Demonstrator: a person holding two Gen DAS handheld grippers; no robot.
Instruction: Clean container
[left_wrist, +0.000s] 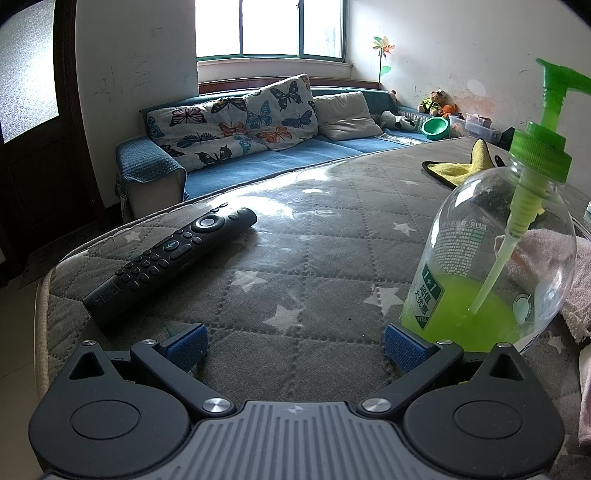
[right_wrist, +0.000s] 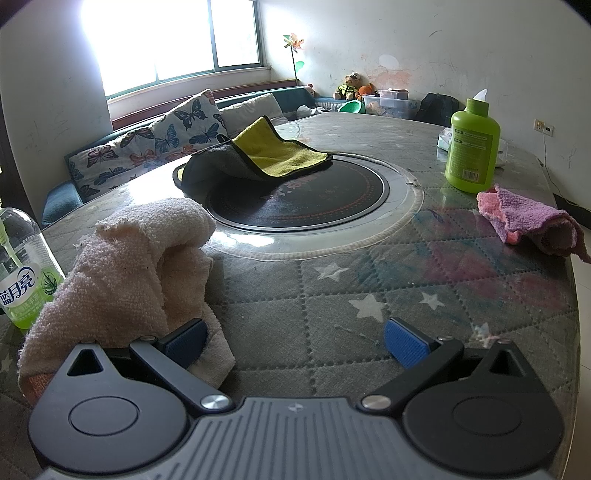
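Clear-plastic pump bottle (left_wrist: 491, 258), green liquid low inside, stood upright on quilted table (left_wrist: 295, 258) | left gripper (left_wrist: 295, 343) spread wide, empty, right pad just beside bottle base | right gripper (right_wrist: 295, 343) spread wide, empty, left pad against pale pink towel (right_wrist: 140, 266) | black remote (left_wrist: 170, 266) lay left of bottle.

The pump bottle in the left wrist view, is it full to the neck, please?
No, the pump bottle holds green liquid only in its bottom part, and the rest is clear.
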